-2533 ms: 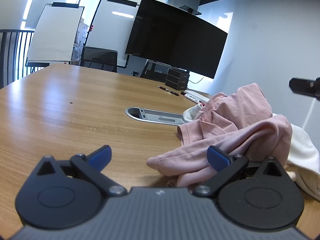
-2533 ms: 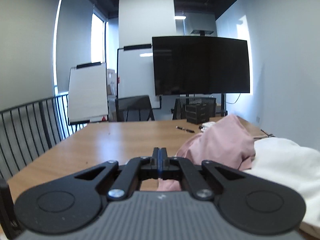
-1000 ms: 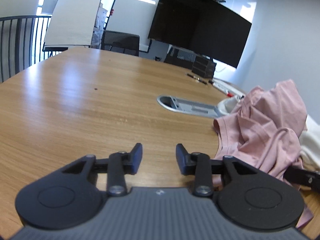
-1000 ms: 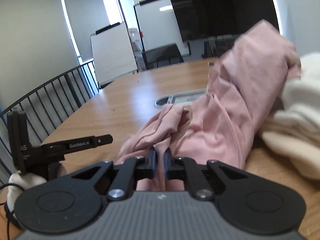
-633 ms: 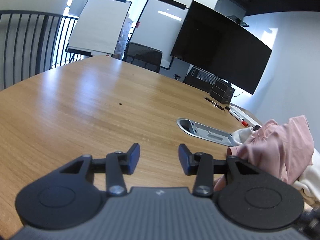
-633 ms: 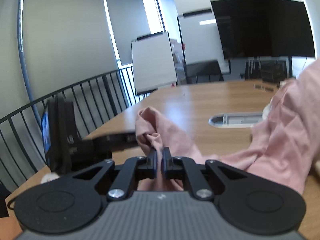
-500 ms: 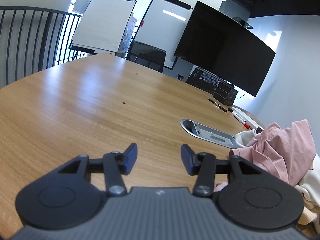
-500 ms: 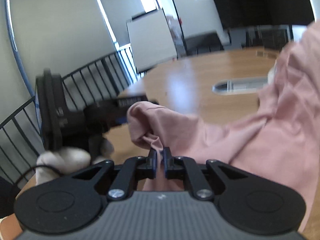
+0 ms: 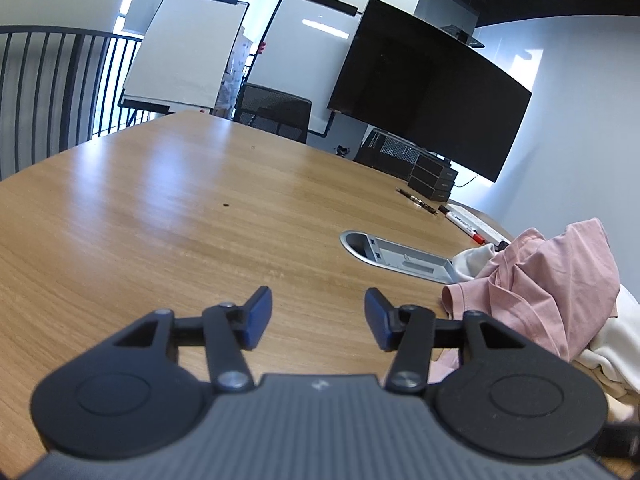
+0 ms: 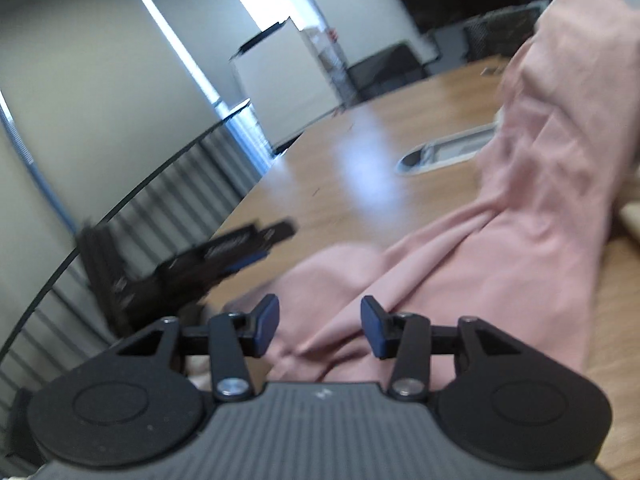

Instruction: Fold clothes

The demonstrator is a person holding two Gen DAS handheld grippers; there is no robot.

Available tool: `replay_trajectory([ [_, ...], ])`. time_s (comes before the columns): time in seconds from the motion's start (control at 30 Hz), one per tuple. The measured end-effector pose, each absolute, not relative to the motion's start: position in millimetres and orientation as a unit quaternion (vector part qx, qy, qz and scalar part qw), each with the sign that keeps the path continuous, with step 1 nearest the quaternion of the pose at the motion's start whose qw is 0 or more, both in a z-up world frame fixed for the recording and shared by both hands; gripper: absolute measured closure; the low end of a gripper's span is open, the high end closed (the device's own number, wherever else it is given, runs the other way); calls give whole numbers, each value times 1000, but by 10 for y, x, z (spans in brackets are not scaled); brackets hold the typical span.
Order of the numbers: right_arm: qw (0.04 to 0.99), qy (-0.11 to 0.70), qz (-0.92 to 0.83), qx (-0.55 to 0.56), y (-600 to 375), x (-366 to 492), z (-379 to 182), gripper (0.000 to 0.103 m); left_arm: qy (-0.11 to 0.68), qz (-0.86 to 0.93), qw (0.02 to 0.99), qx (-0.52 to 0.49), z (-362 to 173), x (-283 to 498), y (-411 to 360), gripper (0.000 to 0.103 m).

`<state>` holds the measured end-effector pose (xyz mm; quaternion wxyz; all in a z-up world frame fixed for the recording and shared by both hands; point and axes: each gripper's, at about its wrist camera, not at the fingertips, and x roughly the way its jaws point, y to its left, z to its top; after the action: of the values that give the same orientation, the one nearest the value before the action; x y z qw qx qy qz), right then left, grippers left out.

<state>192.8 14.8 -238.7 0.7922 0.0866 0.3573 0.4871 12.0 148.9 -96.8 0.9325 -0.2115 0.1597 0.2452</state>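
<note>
Spreading the pink garment (image 10: 500, 240) flat appears to be the step in hand, judged from its lie: it is stretched from the upper right of the right wrist view down to the lower centre, creased and bunched, with one end draped between the fingers of the right gripper (image 10: 319, 328). The jaws of that gripper are spread and nothing is pinched. In the left wrist view the left gripper (image 9: 318, 318) is also held with jaws spread, over bare table (image 9: 160, 216), while the pink garment is heaped at the right edge on a white garment (image 9: 616, 332).

To do this well, an edge or corner should be sought rather than a bunched fold, and each gripper should be closed on a single layer, well apart, so that the cloth can be drawn taut and laid smooth.

Against the frame half a second earlier, the right jaws, then pressed together on a fold of pink cloth, are now parted, and the cloth is let go. The left jaws are unchanged.
</note>
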Motion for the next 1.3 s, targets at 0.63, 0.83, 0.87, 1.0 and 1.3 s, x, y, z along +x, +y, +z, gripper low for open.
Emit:
replay_trajectory([
  [0.63,869,309,385,-16,336,2555,-2572,20,197,94,945,-245,-1105,240,1406,27],
  [0.83,874,329,357,-6,401,2587,-2791,49,211,112,943,-230,-1147,272,1408,46],
  [0.87,870,339,357,-9,439,2604,-2803,79,212,114,943,-231,-1147,270,1421,49],
  [1.0,877,309,368,-11,511,2538,-2671,102,213,121,940,-239,-1144,261,1473,51],
  [1.3,858,234,439,124,203,2489,-2392,103,217,137,933,-254,-1138,242,1581,61],
])
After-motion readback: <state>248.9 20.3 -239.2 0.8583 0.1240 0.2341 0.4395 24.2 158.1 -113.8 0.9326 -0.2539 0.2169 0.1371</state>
